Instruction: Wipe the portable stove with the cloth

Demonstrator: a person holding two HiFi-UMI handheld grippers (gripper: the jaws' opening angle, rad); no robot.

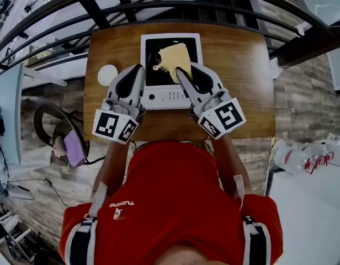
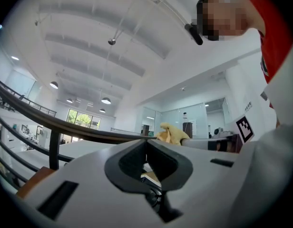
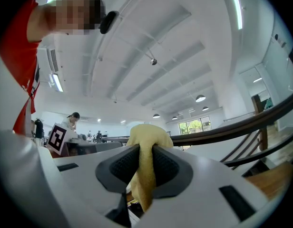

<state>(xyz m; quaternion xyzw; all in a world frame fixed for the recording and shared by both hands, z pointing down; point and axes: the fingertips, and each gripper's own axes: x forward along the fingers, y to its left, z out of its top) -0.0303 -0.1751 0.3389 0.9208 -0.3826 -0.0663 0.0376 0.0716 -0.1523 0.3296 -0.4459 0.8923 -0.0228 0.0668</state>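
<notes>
right gripper (image 3: 145,151): clamped on soft, crumpled yellow cloth (image 3: 149,133) between textured dark pads (image 3: 166,167). left gripper (image 2: 146,145): closed tip to tip, empty.

From the head: looks steeply down, close above the wooden worktop (image 1: 242,65). From the left gripper (image 1: 139,68): looks along its own jaws, right up against them, out past the railing (image 2: 51,122) to the ceiling (image 2: 113,32). From the right gripper (image 1: 180,72): same, mirrored. Shared by all three: the yellow cloth (image 1: 175,57).
</notes>
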